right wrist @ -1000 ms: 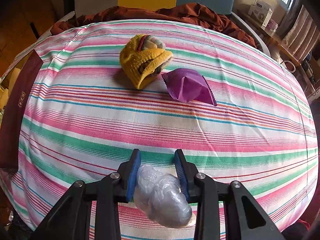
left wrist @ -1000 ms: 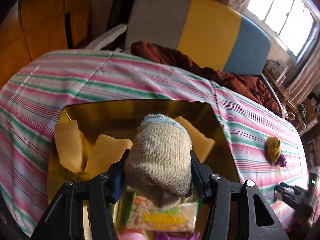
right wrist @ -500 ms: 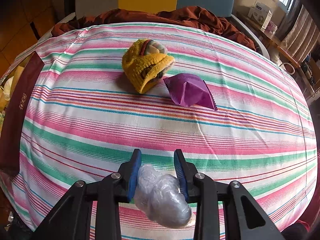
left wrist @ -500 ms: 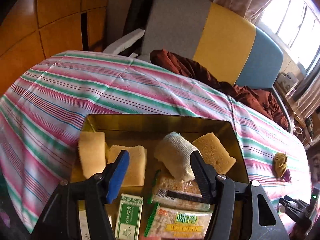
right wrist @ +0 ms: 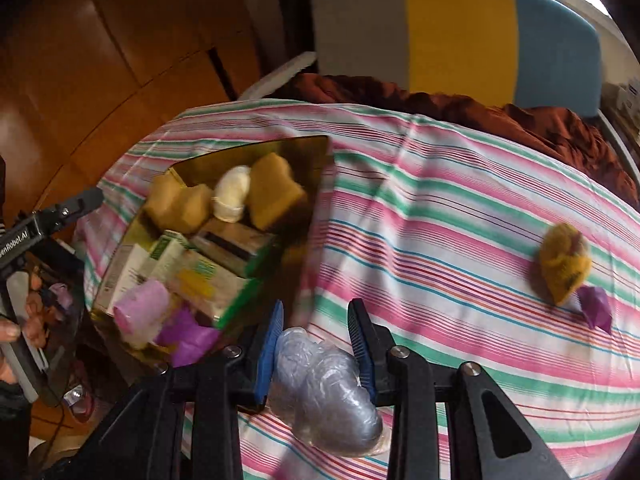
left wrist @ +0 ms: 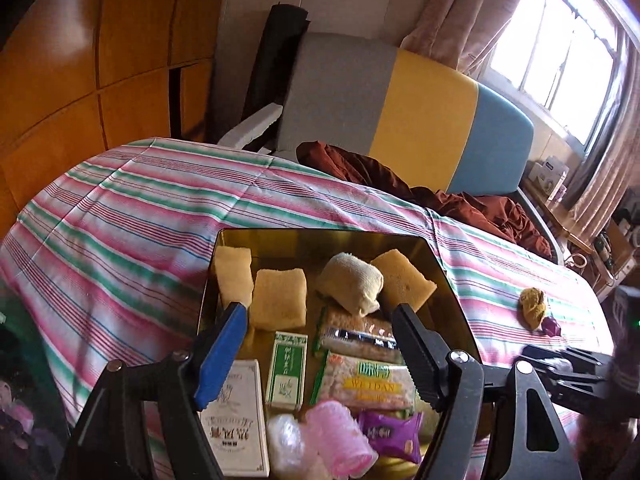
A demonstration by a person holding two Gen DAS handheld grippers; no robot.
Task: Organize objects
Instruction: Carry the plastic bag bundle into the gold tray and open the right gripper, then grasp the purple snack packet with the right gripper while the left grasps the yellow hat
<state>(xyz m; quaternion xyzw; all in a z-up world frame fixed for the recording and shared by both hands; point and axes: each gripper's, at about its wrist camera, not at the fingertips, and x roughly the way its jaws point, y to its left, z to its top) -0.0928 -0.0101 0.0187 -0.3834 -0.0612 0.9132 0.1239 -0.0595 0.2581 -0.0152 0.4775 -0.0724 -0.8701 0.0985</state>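
A gold tray (left wrist: 320, 236) (right wrist: 316, 148) on the striped bed holds yellow sponges, a rolled beige sock (left wrist: 352, 286) (right wrist: 232, 194), snack packets, small boxes and a pink roll. My left gripper (left wrist: 320, 322) is open and empty above the tray, near side of the sock. My right gripper (right wrist: 316, 320) is shut on a crumpled clear plastic bag (right wrist: 324, 384), just right of the tray's near corner. A yellow knit item (right wrist: 564, 264) (left wrist: 532, 308) and a purple packet (right wrist: 596, 306) lie far right on the bed.
The striped bedsheet (right wrist: 440, 220) covers the whole bed. A brown blanket (left wrist: 460, 204) is bunched at the far edge below a grey, yellow and blue headboard (left wrist: 420, 108). Wooden cabinets stand to the left. The left gripper and hand show at the left edge of the right wrist view (right wrist: 28, 240).
My left gripper opened and let go of the beige sock into the tray, then pulled back and up. My right gripper swung left toward the tray, still holding the plastic bag.
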